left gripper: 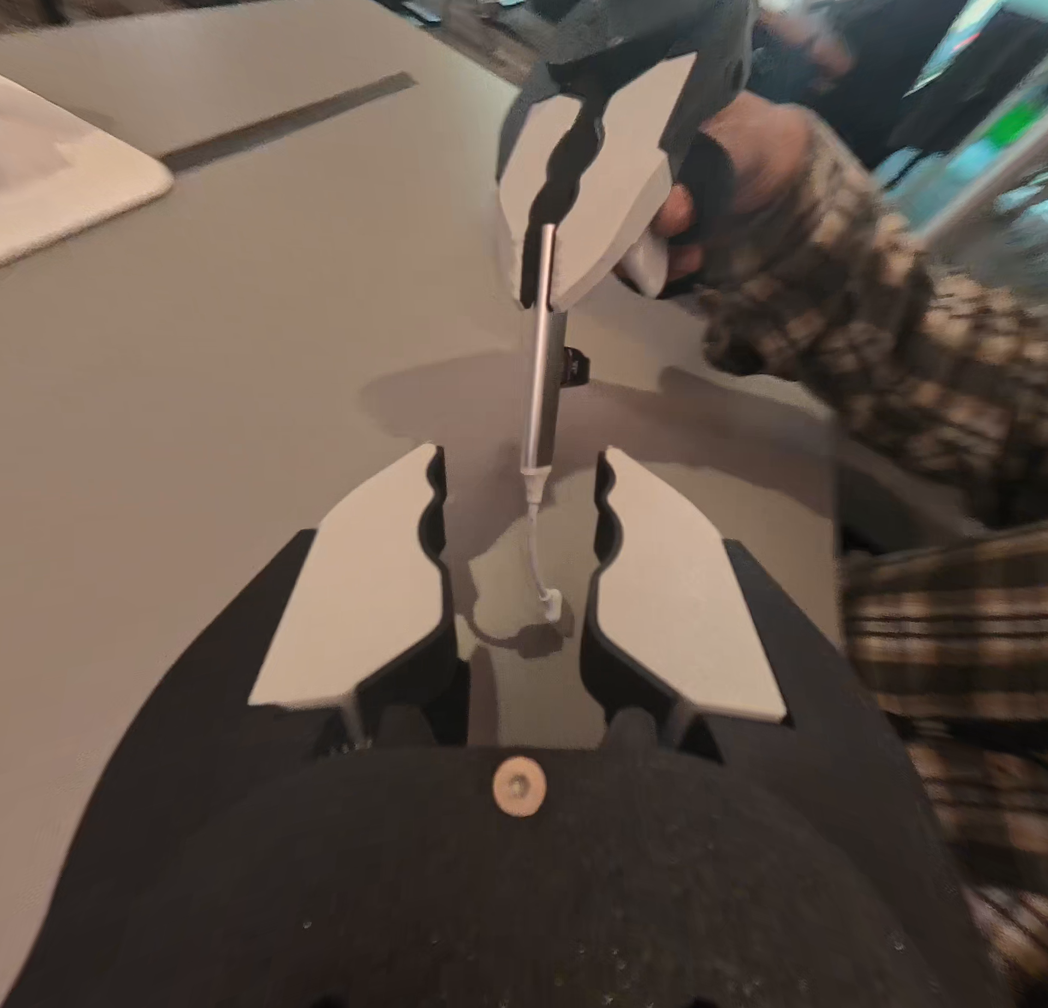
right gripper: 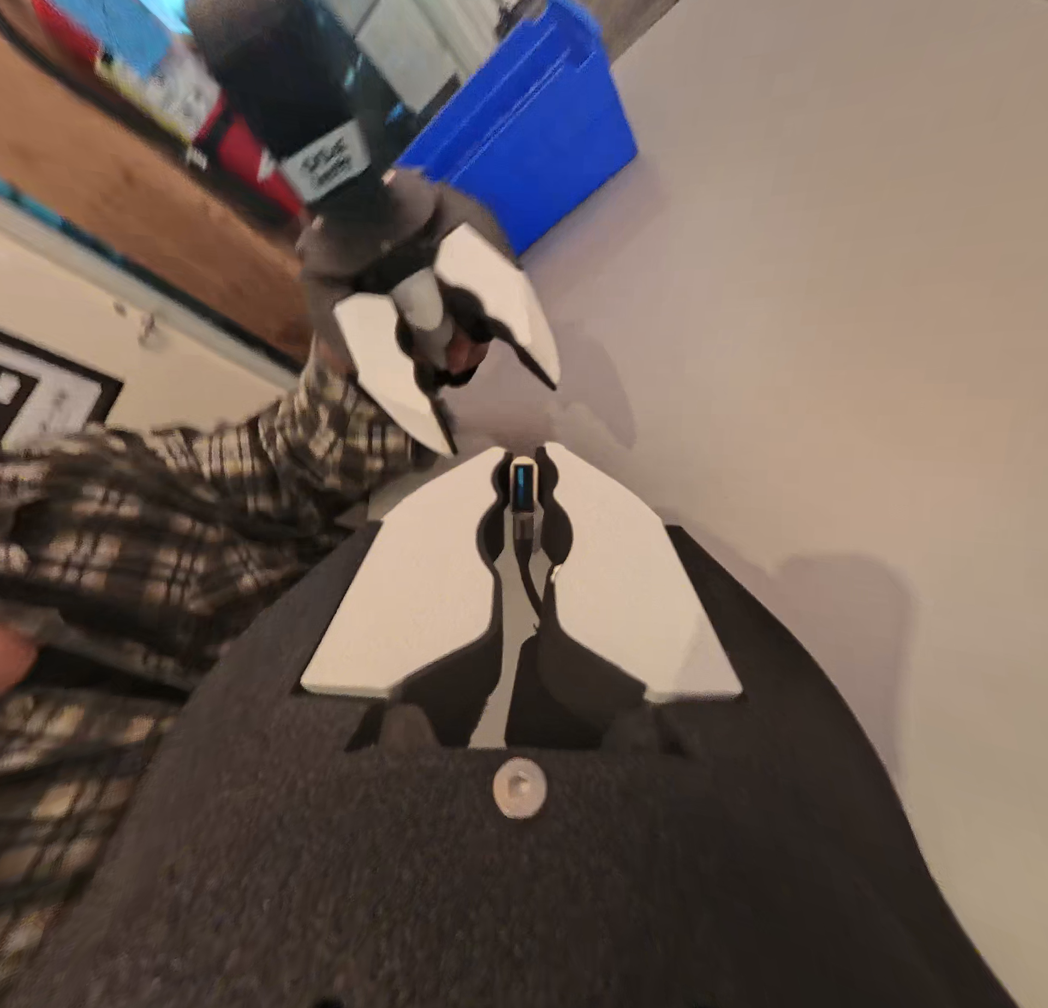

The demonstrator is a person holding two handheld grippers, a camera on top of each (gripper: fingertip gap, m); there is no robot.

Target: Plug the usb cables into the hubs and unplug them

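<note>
My right gripper (left gripper: 539, 300) comes down from the top of the left wrist view, shut on the upper end of a slim silver USB hub (left gripper: 539, 391). The hub hangs nearly upright over the grey table (left gripper: 227, 357). A small black plug (left gripper: 575, 365) sticks out of its side. Its short white cable (left gripper: 533, 549) ends in a white connector (left gripper: 553, 603) near the tabletop. My left gripper (left gripper: 522, 459) is open, its fingers on either side of the hub's lower end without touching it. The right wrist view shows my right gripper (right gripper: 523, 453) shut on the hub (right gripper: 523, 487), which is seen end-on with a blue port. My left gripper (right gripper: 502, 413) is open just beyond.
A white tray (left gripper: 56, 175) lies at the table's far left, beside a dark strip (left gripper: 295, 124). A blue bin (right gripper: 527, 130) stands past the table edge. The person's plaid sleeve (left gripper: 850, 328) is at the right. A thin black cable (right gripper: 527, 578) runs back between the right fingers. Left tips to right tips: about 5 cm.
</note>
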